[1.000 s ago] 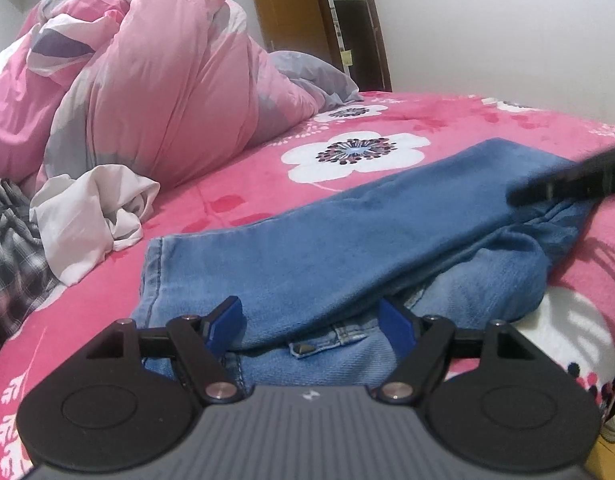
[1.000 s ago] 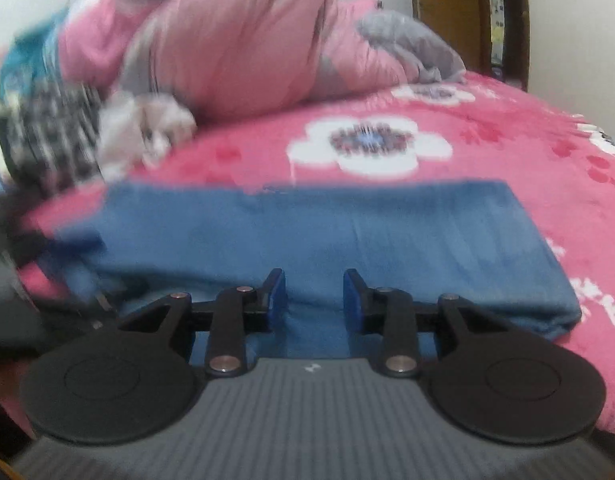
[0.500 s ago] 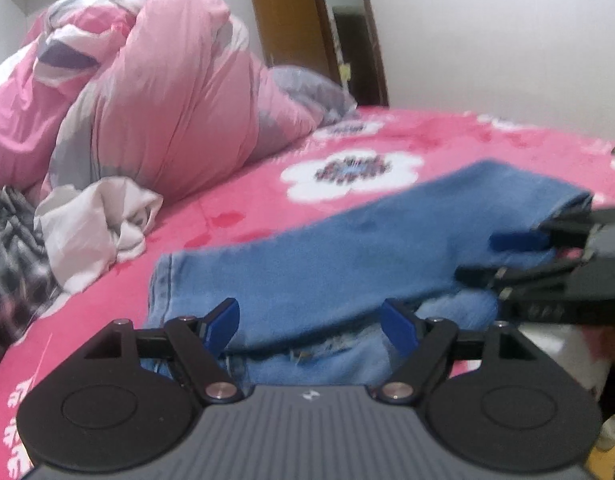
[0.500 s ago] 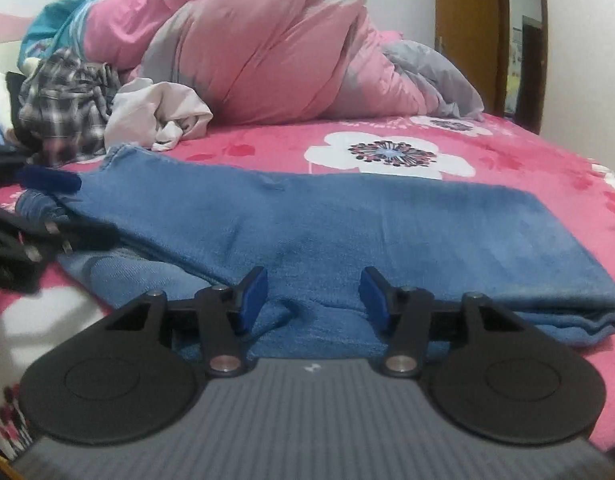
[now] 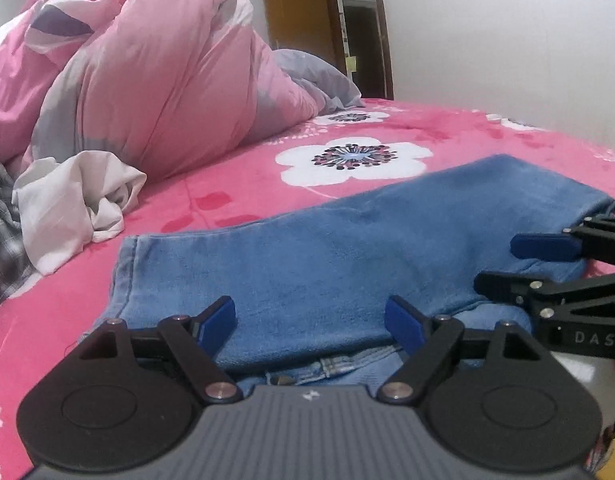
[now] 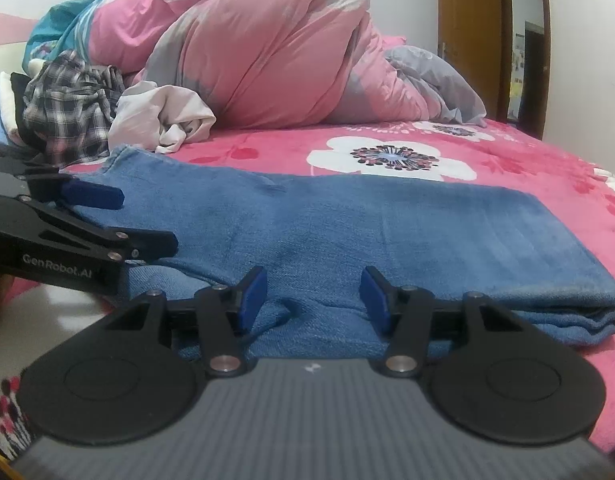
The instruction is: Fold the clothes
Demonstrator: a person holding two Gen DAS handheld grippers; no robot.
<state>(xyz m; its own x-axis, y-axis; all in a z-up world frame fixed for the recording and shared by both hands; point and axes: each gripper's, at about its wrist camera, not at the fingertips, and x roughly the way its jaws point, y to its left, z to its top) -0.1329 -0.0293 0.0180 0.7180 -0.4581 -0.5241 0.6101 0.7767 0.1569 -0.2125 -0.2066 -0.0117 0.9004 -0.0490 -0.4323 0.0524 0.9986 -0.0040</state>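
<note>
Since the earlier frames, the right tongs (image 6: 313,298) are brought in low over the near edge of the jeans (image 5: 347,256) and are now seen from the left wrist view at the right, while the left tongs (image 5: 311,320) are kept at the waistband end with little change. The jeans are laid lengthwise across the pink flowered bed (image 5: 235,184), already doubled so that one leg is stacked on the other, with the waistband and a button showing at the near edge under the top layer. Both tongs are spread wide, with nothing held between them. Whether another fold is due or the garment is being left as it lies cannot be settled from this scene. If a grasp is made here, only the top layer may be caught, so that the stacked legs are pulled apart and the fold is skewed. The denim is thick at the seams, so a shallow bite could slip. The white shirt (image 5: 75,204) and checked shirt (image 6: 67,108) lie just beside the hem end and could be dragged along.
</note>
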